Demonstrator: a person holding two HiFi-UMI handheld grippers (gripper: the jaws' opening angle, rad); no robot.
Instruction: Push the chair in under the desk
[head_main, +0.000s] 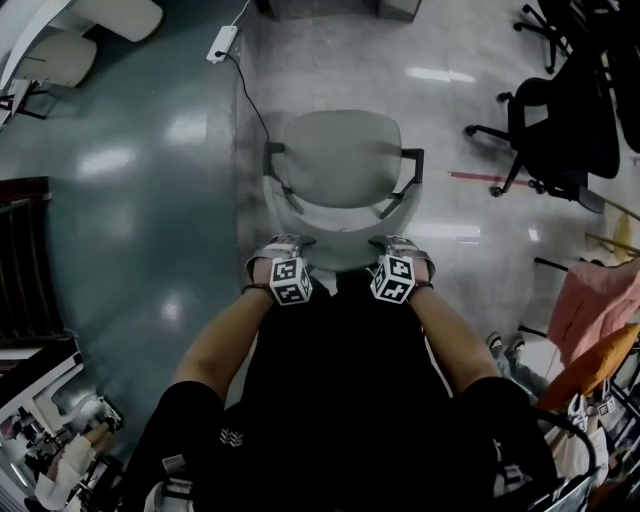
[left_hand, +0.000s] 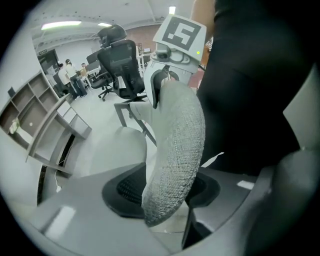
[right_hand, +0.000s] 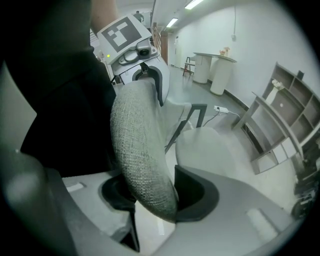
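A light grey chair (head_main: 340, 155) stands on the floor just in front of me, its seat facing away. Its fabric backrest (head_main: 345, 250) is nearest me. My left gripper (head_main: 283, 250) is shut on the backrest's top edge at the left, and my right gripper (head_main: 398, 250) is shut on it at the right. In the left gripper view the grey backrest (left_hand: 180, 145) runs between the dark pads of the left gripper (left_hand: 162, 192). The right gripper view shows the same backrest (right_hand: 140, 145) held in the right gripper (right_hand: 160, 192). No desk shows ahead of the chair.
Black office chairs (head_main: 560, 130) stand at the right. A power strip (head_main: 222, 43) with its cable lies on the floor beyond the chair. A white table (head_main: 100, 15) is at the far left, dark shelving (head_main: 25, 260) at the left, and orange cloth (head_main: 600, 360) at the right.
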